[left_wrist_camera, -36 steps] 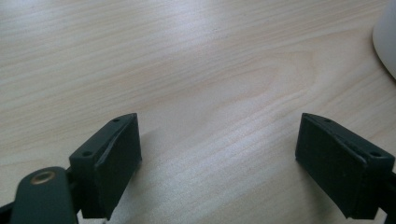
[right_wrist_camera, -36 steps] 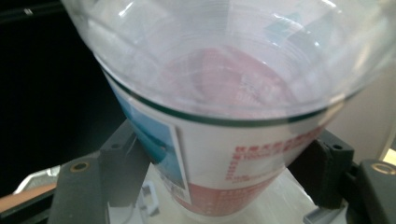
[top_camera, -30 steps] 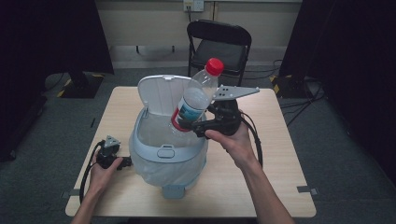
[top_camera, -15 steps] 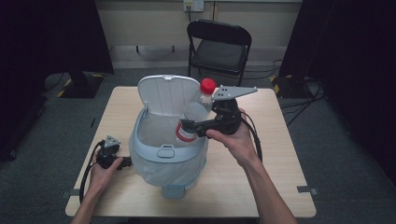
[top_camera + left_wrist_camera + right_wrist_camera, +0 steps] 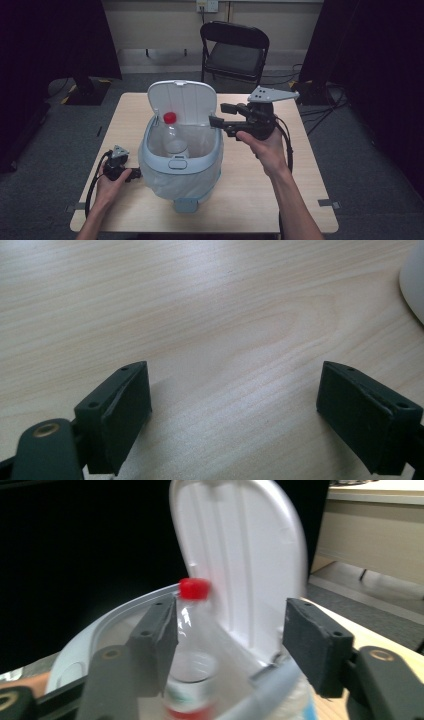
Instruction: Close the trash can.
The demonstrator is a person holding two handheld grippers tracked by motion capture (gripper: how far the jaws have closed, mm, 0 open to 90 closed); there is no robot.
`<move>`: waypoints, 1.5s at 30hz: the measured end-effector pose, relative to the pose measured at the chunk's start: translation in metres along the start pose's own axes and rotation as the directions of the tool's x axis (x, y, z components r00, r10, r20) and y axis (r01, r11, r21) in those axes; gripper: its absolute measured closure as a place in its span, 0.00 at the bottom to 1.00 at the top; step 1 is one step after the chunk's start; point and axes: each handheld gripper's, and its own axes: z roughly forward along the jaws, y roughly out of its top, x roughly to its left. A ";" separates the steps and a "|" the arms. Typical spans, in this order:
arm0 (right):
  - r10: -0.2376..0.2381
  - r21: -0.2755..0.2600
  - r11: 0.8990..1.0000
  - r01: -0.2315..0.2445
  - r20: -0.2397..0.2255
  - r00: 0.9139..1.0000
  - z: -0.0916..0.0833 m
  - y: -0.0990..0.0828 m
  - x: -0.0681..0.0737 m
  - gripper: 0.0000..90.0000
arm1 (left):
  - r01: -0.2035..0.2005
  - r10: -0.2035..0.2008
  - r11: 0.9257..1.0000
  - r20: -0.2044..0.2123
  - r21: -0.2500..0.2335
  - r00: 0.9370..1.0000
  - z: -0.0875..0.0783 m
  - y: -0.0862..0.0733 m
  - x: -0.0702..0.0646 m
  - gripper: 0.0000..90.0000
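Standing upright inside the pale blue bin (image 5: pixel 180 162), the clear bottle (image 5: pixel 173 137) with its red cap (image 5: pixel 170 118) leans near the raised white lid (image 5: pixel 182 100). Right tool (image 5: pixel 218 114) hovers just beside the bin's rim, pads spread apart with nothing gripped; its jaws have just been closing. Left tool (image 5: pixel 134 174) rests low on the worktop (image 5: pixel 260 195) by the bin's base, jaws spread wide, empty.

Red-capped clear bottle (image 5: pixel 172 136) stands, seemingly upright, inside open-lidded bin (image 5: pixel 150 150).
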 end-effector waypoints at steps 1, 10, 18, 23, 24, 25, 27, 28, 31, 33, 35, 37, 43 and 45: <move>0.002 0.002 1.000 -0.002 0.015 1.000 -0.001 0.001 -0.003 0.44 | 0.000 0.000 1.000 0.000 0.000 1.000 0.000 0.000 0.000 0.15; 0.043 0.017 0.999 -0.045 0.125 0.991 0.001 0.005 -0.039 0.39 | 0.004 -0.004 1.000 0.000 -0.002 1.000 0.000 0.000 0.000 0.15; 0.074 -0.025 0.997 -0.070 0.199 0.977 0.007 0.018 -0.058 0.32 | 0.000 0.000 1.000 0.000 0.000 1.000 0.000 0.000 0.000 0.15; 0.082 -0.046 0.996 -0.074 0.217 0.973 0.018 0.026 -0.067 0.30 | 0.000 0.000 1.000 0.000 0.000 1.000 0.000 0.000 0.000 0.15; 0.082 -0.041 0.996 -0.075 0.217 0.973 0.021 0.026 -0.068 0.30 | 0.000 0.000 1.000 0.000 0.000 1.000 0.000 0.000 0.000 0.15; 0.082 -0.038 0.996 -0.076 0.220 0.972 0.024 0.026 -0.068 0.30 | 0.000 0.000 1.000 0.000 0.000 1.000 0.000 0.000 0.000 0.15; 0.091 -0.031 0.996 -0.086 0.214 0.973 0.031 0.024 -0.069 0.30 | 0.000 0.000 1.000 0.000 0.000 1.000 0.000 0.000 0.000 0.15; 0.095 -0.029 0.995 -0.091 0.208 0.973 0.034 0.023 -0.070 0.30 | 0.000 0.000 1.000 0.000 0.000 1.000 0.000 0.000 0.000 0.15; 0.106 -0.049 0.994 -0.098 0.190 0.976 0.039 0.022 -0.072 0.30 | 0.000 0.000 1.000 0.000 0.000 1.000 0.000 0.000 0.000 0.15; 0.109 -0.052 0.994 -0.101 0.184 0.977 0.041 0.023 -0.072 0.29 | 0.000 0.000 1.000 0.000 0.000 1.000 0.000 0.000 0.000 0.15; 0.104 -0.047 0.994 -0.098 0.164 0.981 0.043 0.023 -0.070 0.29 | 0.000 0.000 1.000 0.000 0.000 1.000 0.000 0.000 0.000 0.15; 0.093 -0.047 0.995 -0.087 0.147 0.985 0.043 0.024 -0.067 0.29 | 0.000 0.000 1.000 0.000 -0.001 1.000 0.000 0.000 0.000 0.15; 0.082 -0.035 0.996 -0.079 0.105 0.991 0.042 0.025 -0.060 0.33 | 0.000 0.000 1.000 0.000 0.000 1.000 0.000 0.000 0.000 0.15; 0.084 -0.026 0.996 -0.082 0.088 0.993 0.041 0.025 -0.059 0.33 | 0.001 -0.001 1.000 0.002 0.000 1.000 0.000 0.000 0.000 0.15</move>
